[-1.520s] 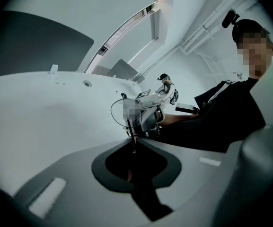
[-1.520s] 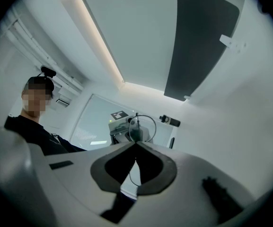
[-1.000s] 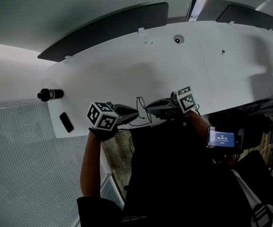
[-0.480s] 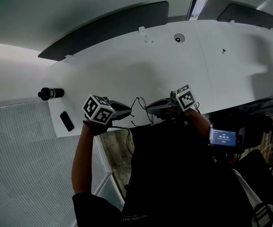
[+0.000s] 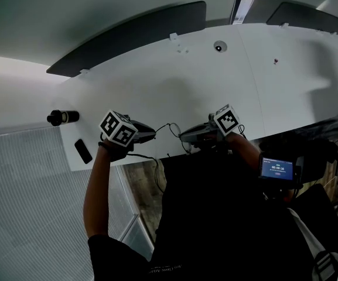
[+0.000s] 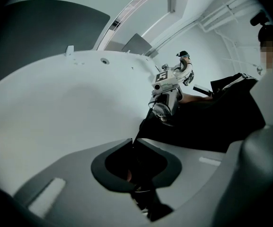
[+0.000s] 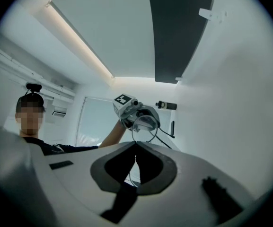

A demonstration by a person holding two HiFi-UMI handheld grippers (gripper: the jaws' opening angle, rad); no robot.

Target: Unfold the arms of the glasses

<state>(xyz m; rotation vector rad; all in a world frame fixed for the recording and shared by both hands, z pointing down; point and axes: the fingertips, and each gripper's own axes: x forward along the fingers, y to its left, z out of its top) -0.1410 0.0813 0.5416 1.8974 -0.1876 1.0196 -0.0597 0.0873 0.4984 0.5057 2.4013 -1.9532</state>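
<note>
Just over the near edge of the table (image 5: 215,92), broad white top beyond, the glasses (image 5: 170,127) are held between the right tool (image 5: 181,137), closed on the frame, and the left tool (image 5: 154,136), pinched on one arm with jaws just eased slightly wider; the digits on a lit screen (image 5: 276,168) are too small to be read.
</note>
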